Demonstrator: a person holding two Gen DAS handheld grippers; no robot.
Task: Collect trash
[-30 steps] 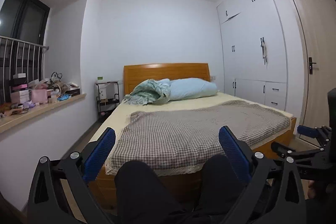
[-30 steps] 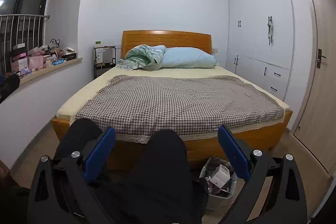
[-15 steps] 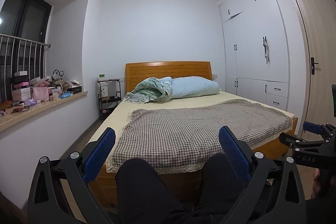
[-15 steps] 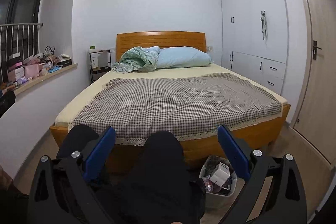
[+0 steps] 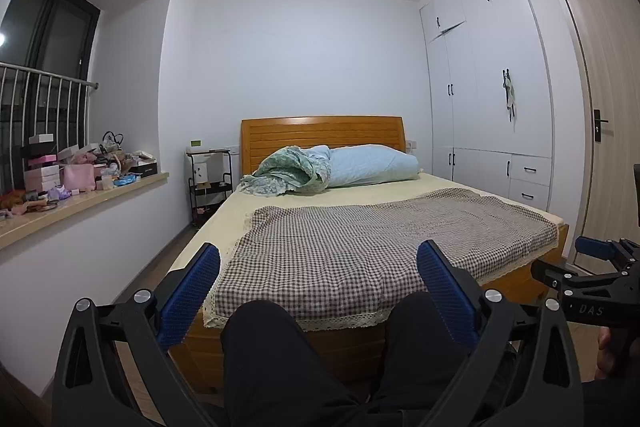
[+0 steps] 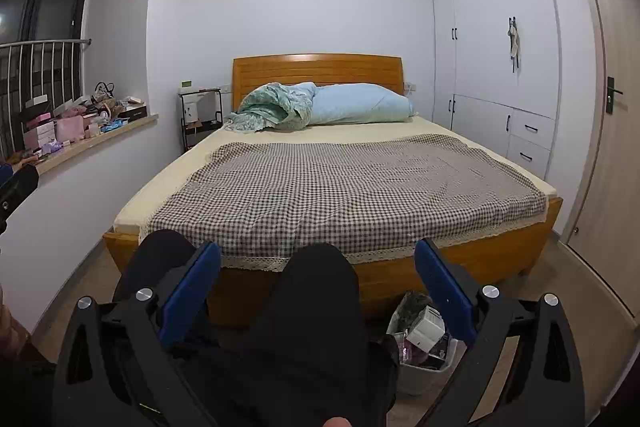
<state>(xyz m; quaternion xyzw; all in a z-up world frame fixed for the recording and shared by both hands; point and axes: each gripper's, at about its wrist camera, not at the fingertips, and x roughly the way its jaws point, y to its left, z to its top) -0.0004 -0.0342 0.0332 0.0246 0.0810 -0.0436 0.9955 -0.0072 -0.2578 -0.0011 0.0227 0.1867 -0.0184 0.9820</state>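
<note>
A white trash bin [image 6: 420, 367] stuffed with wrappers and a small white box stands on the floor at the foot of the bed, just left of my right gripper's right finger. My right gripper [image 6: 318, 291] is open and holds nothing, above a person's knees in black trousers [image 6: 316, 307]. My left gripper [image 5: 318, 293] is open too, nothing between its blue pads, also over the knees [image 5: 264, 347]. The right gripper [image 5: 592, 291] shows from the side at the right edge of the left wrist view. No loose trash shows on the bed.
A wooden bed [image 6: 460, 267] with a checked blanket [image 6: 344, 191], a blue pillow and a green quilt fills the middle. A window ledge [image 5: 84, 203] on the left carries boxes and clutter. White wardrobes [image 5: 492, 99] and a door [image 5: 600, 107] line the right wall. A black shelf cart [image 5: 210, 187] stands beside the headboard.
Both views have shifted slightly, with the bed a little lower and nearer in frame. Both grippers stay open and nothing was taken hold of.
</note>
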